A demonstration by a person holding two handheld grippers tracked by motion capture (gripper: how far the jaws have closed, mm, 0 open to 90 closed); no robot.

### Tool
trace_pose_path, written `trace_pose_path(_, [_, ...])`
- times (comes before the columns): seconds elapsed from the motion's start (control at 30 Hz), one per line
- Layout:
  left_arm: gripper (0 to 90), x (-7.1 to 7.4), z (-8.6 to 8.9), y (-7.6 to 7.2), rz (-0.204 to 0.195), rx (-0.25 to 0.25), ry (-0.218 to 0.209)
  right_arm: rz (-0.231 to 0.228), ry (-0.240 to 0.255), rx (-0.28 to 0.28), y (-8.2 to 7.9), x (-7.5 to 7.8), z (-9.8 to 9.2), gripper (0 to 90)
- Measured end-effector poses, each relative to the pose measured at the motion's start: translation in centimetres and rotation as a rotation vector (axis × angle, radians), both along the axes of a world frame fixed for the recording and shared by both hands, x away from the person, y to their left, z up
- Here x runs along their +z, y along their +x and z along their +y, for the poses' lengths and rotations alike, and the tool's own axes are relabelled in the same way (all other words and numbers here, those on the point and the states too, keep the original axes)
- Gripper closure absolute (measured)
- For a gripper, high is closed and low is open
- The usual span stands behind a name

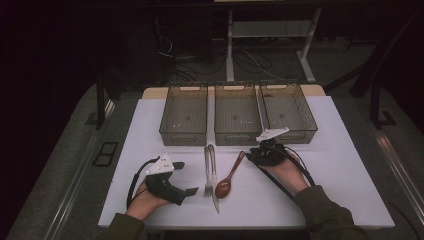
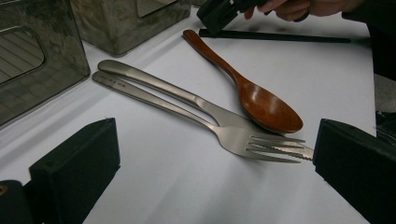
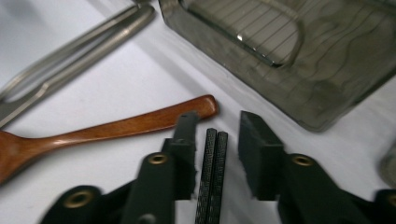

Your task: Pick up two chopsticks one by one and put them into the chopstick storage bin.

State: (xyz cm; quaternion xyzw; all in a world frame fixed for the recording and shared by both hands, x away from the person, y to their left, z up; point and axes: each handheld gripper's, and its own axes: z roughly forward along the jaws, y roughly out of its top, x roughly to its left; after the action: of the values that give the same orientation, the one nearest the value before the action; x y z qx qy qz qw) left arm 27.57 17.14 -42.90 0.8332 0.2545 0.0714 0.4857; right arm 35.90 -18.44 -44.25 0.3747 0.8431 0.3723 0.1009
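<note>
A wooden spoon [image 1: 229, 177] lies mid-table beside a steel fork [image 1: 208, 172] and knife [image 1: 215, 192]. My right gripper [image 1: 253, 155] rests low by the spoon's handle end, in front of the bins. In the right gripper view its jaws [image 3: 217, 119] stand open around a pair of black chopsticks [image 3: 212, 177] lying on the table, with a gap on one side. The spoon handle [image 3: 140, 122] lies just left of them. My left gripper [image 1: 186, 177] is wide open at the left, with the fork [image 2: 261, 147] lying ahead of its jaws [image 2: 217, 135], untouched.
Three smoky clear bins [image 1: 184, 131] [image 1: 237, 134] [image 1: 295, 132] stand in a row at the back of the white board. The table edge runs just below both hands. A desk frame and cables lie on the floor beyond.
</note>
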Motion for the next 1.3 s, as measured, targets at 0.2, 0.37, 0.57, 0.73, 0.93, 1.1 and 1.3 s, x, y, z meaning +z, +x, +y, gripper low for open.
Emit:
trace_pose_path(0.2, [0.0,0.0,0.1,0.0,-0.005,0.000,0.001,0.020,0.057,0.022,-1.1,1.6,-1.8,50.4])
trace_pose_path(0.37, [0.0,0.0,0.0,0.0,-0.005,0.001,-0.002,-0.007,0.062,0.015,-2.7,2.7,-3.5,46.8])
trace_pose_path(0.57, [0.0,-0.2,0.0,-0.1,-0.001,0.000,-0.002,-0.022,0.042,0.021,-5.1,3.1,-5.3,48.8])
trace_pose_path(0.73, [0.0,-0.2,-0.1,-0.2,-0.003,0.003,-0.006,-0.019,0.038,0.021,-6.6,3.2,-6.4,53.9])
trace_pose_path(0.93, [0.0,-0.2,-0.1,-0.2,-0.003,0.004,-0.007,-0.026,0.026,0.020,-8.7,3.0,-7.8,59.6])
trace_pose_path(1.1, [0.0,-0.2,0.0,-0.2,-0.005,0.001,-0.002,-0.016,0.020,0.008,-10.0,2.5,-8.8,64.0])
trace_pose_path(1.3, [0.0,-0.2,-0.1,-0.2,-0.004,0.004,-0.002,0.000,0.026,0.009,-10.7,1.7,-9.3,71.0])
